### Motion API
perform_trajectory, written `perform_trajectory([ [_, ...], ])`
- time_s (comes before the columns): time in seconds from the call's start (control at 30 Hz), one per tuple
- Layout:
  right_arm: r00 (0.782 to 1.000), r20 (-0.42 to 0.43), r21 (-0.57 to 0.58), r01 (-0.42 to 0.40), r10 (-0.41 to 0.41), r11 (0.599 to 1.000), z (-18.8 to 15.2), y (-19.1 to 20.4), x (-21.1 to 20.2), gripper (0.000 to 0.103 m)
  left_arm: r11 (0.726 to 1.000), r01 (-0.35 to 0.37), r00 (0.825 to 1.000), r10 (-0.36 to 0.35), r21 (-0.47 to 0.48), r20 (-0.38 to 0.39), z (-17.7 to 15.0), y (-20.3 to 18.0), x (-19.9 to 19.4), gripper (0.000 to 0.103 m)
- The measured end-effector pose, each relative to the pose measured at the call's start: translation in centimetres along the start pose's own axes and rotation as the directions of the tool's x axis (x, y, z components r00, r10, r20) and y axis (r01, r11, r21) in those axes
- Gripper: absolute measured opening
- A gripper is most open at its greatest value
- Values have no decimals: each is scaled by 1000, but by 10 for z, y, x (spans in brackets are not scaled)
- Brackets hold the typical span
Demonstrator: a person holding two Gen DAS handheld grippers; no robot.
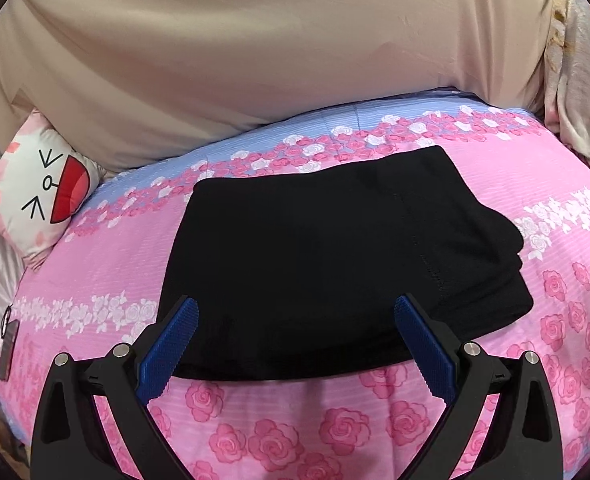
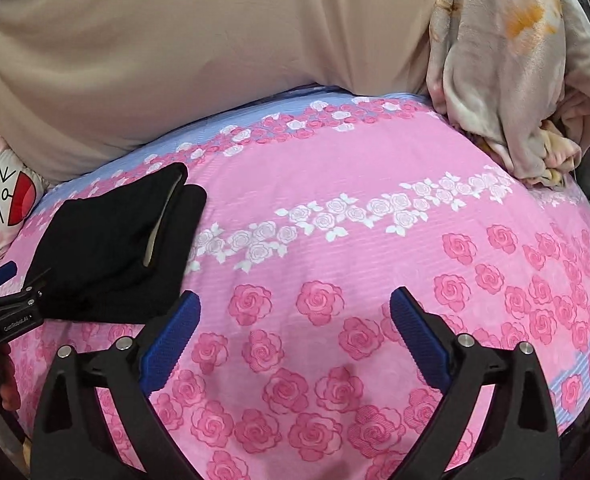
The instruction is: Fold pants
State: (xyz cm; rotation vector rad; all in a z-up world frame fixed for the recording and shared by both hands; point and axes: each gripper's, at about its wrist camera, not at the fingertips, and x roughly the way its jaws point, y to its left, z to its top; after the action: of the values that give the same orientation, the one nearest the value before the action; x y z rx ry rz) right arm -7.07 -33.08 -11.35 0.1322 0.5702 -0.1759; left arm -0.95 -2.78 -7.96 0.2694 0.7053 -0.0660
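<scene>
The black pants (image 1: 327, 256) lie folded into a compact rectangle on the pink rose bedspread (image 1: 255, 432). My left gripper (image 1: 295, 308) is open and empty, its blue pads (image 1: 167, 344) apart over the near edge of the pants. In the right wrist view the pants (image 2: 115, 248) lie at the left, with layered folded edges facing right. My right gripper (image 2: 295, 304) is open and empty over bare bedspread (image 2: 335, 240), to the right of the pants. The left gripper (image 2: 3, 300) shows at that view's left edge.
A beige headboard cushion (image 1: 255, 48) runs along the back. A cartoon cat pillow (image 1: 35, 192) lies at the back left. A crumpled floral blanket (image 2: 503, 72) is heaped at the back right. A small tag object (image 1: 7, 344) lies at the bed's left edge.
</scene>
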Motion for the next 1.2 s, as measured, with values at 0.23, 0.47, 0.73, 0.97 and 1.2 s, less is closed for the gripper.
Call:
perform_trajectory([
  [0.23,999,-43,-12,-20,20,1000,-13,7,11,98,1000,4,999,-5,-10,-40,-9,-6,1,97],
  [0.47,998,-60,4,-24,24,1000,-18,9,15,98,1000,5,998,-6,-15,-63,-16,-5,2,97],
  [0.73,997,-72,15,21,-20,1000,-20,12,23,98,994,-30,999,29,-104,-17,-20,32,-6,97],
  [0.97,995,-92,27,43,-40,999,-19,19,39,98,959,-167,985,154,-229,-74,-47,128,2,97],
  [1.2,998,-67,-16,1,-2,1000,-11,55,34,98,969,-132,991,121,-211,-62,-56,134,-3,97],
])
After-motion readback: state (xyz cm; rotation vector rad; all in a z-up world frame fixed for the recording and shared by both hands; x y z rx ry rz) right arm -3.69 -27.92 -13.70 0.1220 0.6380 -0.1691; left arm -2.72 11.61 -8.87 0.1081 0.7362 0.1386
